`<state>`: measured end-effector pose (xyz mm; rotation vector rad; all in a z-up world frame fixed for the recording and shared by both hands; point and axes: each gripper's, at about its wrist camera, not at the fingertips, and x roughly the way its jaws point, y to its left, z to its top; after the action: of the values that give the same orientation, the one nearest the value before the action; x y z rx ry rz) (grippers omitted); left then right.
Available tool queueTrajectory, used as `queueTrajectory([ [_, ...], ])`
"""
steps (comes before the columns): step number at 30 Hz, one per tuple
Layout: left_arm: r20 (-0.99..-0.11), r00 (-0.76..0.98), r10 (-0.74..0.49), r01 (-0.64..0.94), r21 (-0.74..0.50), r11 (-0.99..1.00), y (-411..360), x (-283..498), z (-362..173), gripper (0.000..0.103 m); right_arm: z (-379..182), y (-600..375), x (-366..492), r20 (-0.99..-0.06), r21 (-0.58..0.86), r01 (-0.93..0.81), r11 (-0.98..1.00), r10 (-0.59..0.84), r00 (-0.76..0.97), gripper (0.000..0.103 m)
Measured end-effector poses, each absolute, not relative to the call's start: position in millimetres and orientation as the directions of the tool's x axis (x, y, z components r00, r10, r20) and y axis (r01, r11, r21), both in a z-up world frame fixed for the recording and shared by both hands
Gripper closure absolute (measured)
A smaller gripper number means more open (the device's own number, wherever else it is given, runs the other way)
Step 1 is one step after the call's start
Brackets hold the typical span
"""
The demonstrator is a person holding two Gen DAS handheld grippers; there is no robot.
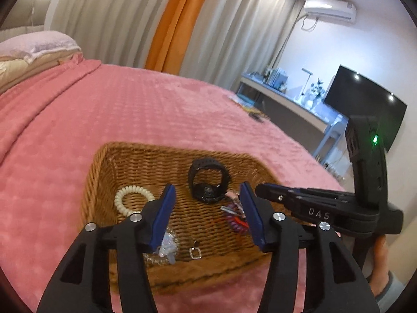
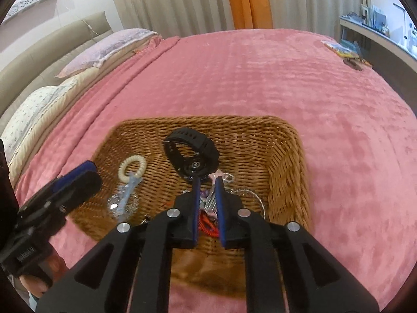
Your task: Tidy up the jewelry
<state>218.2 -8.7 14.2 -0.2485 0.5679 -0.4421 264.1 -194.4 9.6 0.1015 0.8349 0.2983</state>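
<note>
A wicker basket (image 1: 166, 154) (image 2: 284, 146) sits on the pink bed cover. In it lie a black watch (image 1: 208, 180) (image 2: 192, 148), a cream spiral hair tie (image 1: 131, 198) (image 2: 131, 168), a clear sparkly piece (image 1: 168, 245) (image 2: 122, 203), a small metal clasp (image 1: 195, 251) and a tangle of red and purple coil jewelry (image 1: 234, 216) (image 2: 208, 221). My left gripper (image 1: 208, 195) is open and empty above the basket. My right gripper (image 2: 207, 181) is nearly shut over the tangle with a narrow gap; nothing is visibly clamped. It shows side-on in the left wrist view (image 1: 263, 189).
The pink blanket (image 2: 260, 83) covers the bed all round the basket. Pillows (image 2: 104, 49) lie at the head. A booklet and a dark item (image 2: 346, 54) lie at the far corner. A desk (image 1: 286, 99) and TV (image 1: 365, 104) stand beyond the bed.
</note>
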Motion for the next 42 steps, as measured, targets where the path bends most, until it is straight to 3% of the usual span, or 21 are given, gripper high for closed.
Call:
queueTrajectory([
  [3, -0.426, 0.783, -0.453, 0.327, -0.337, 0.883, -4, 196, 31, 0.034, 27, -195, 243, -0.687, 0.195, -0.238, 0.952, 0.306, 0.659, 0.092],
  [6, -0.384, 0.806, -0.45, 0.334, -0.333, 0.882, 1, 165, 47, 0.026, 47, -196, 217, -0.655, 0.203, -0.257, 0.945, 0.326, 0.681, 0.09],
  [9, -0.356, 0.825, -0.438, 0.336, -0.315, 0.888, 3, 132, 62, 0.022, 63, -197, 189, -0.624, 0.202, -0.265, 0.943, 0.332, 0.707, 0.073],
  [10, -0.35, 0.83, -0.434, 0.335, -0.309, 0.89, 4, 125, 67, 0.021, 68, -197, 179, -0.615, 0.202, -0.267, 0.942, 0.334, 0.715, 0.057],
  [11, -0.341, 0.838, -0.425, 0.332, -0.3, 0.895, 4, 114, 70, 0.017, 72, -197, 168, -0.611, 0.196, -0.263, 0.945, 0.327, 0.721, 0.051],
  [13, -0.316, 0.864, -0.391, 0.312, -0.273, 0.91, 5, 89, 77, 0.01, 77, -197, 147, -0.597, 0.182, -0.264, 0.947, 0.32, 0.736, 0.05],
  [25, -0.293, 0.94, -0.173, 0.158, -0.073, 0.985, -11, -20, 75, 0.008, 78, -205, 26, -0.449, 0.088, -0.228, 0.97, 0.243, 0.86, 0.035],
  [28, -0.27, 0.962, -0.041, 0.038, -0.016, 0.999, -9, -31, 54, 0.008, 62, -206, 3, -0.385, 0.084, -0.225, 0.971, 0.24, 0.891, 0.027],
  [35, -0.272, 0.962, -0.005, -0.007, -0.046, 0.999, 10, -31, 13, 0.008, 28, -199, -9, -0.331, 0.041, -0.177, 0.983, 0.18, 0.926, 0.025],
  [42, -0.249, 0.968, 0.011, -0.021, -0.037, 0.999, 8, -36, 9, 0.008, 5, -195, -8, -0.315, 0.028, -0.168, 0.985, 0.168, 0.934, 0.025],
])
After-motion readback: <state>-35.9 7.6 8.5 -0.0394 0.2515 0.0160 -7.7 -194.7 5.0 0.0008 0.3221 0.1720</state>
